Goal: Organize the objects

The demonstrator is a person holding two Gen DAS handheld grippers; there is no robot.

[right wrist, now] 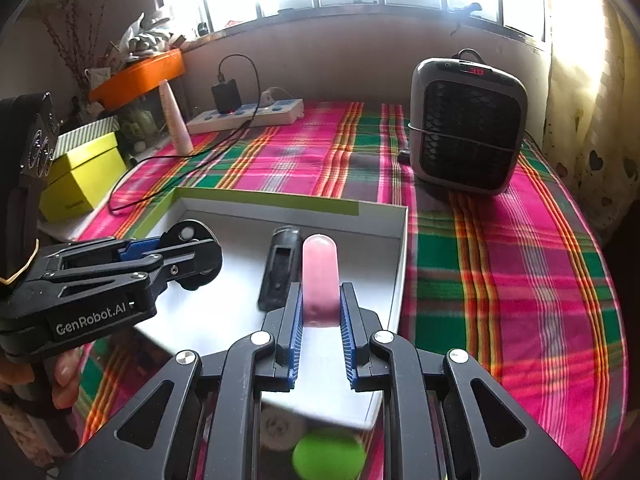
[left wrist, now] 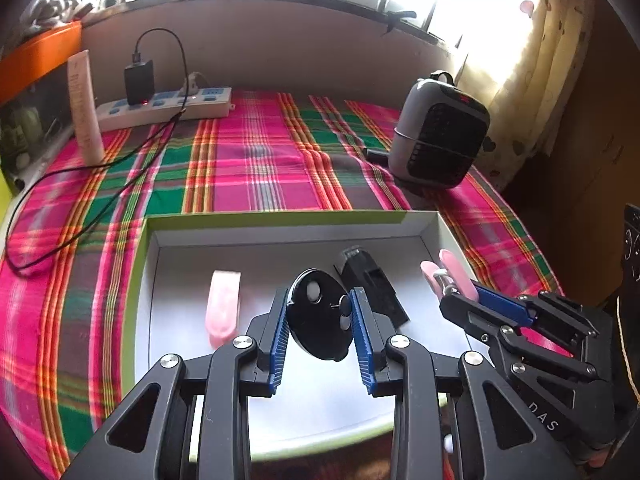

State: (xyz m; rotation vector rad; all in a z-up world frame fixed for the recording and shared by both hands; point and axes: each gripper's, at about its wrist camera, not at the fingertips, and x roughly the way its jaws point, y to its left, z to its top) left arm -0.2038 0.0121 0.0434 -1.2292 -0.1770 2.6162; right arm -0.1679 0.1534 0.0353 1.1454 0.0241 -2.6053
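Note:
My left gripper is shut on a round black disc and holds it over a shallow white box with a green rim. In the box lie a pink clip and a black oblong piece. My right gripper is shut on a second pink clip, also above the box, close to its right wall. In the left wrist view the right gripper comes in from the right. The right wrist view has the left gripper at the left with the disc.
On the plaid cloth, a grey heater stands at the back right. A power strip with a black charger, a white tube and a loose black cable are at the back left. A yellow-green box sits further left.

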